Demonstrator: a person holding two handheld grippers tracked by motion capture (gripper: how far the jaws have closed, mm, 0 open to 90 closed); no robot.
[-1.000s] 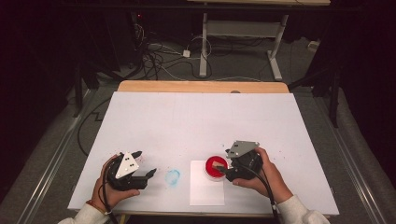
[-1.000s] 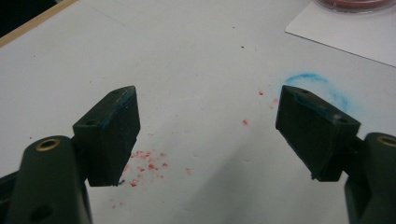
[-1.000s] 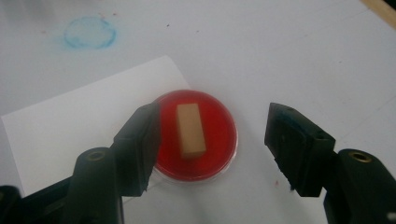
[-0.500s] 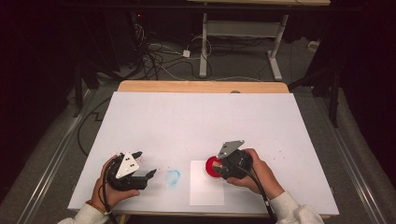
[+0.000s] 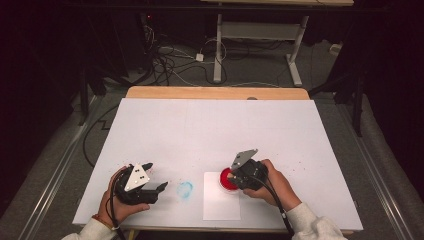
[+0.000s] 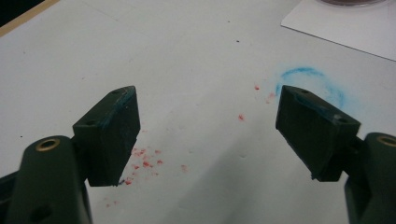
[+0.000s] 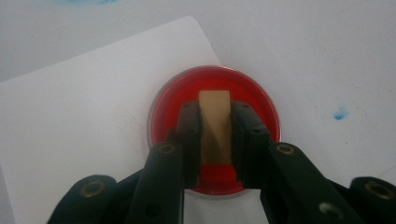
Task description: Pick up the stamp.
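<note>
- The big white desk (image 5: 215, 130) holds everything, and the work is at its near edge, by the person.
- A white sheet of paper (image 5: 215, 207) lies flat there. The red dish (image 7: 215, 130) sits on the sheet's far right corner.
- The dish is round and shallow and full of red paint or ink.
- The right gripper (image 7: 215, 135) points down into the dish. Its fingers (image 7: 189, 135) have just been closing and now squeeze a small tan wooden block (image 7: 215, 126) that stands in the red.
- It looks like a stamp getting its ink. To do it well, I think the hand should keep the block flat on the red, then lift it straight up so the dish does not slide or tip.
- Next the block likely goes to the bare part of the paper, just beside the dish. Press down flat, with no wiggling.
- The left gripper (image 5: 145, 182) rests low at the left. Its fingers (image 6: 112, 133) are wide open with nothing in them, and they have blue smears.
- A blue ring mark (image 6: 310, 81) stains the desk between the left gripper and the paper.
- Small red specks (image 6: 147, 161) lie on the desk near the left gripper.
- Nothing blocks the way to the paper.
</note>
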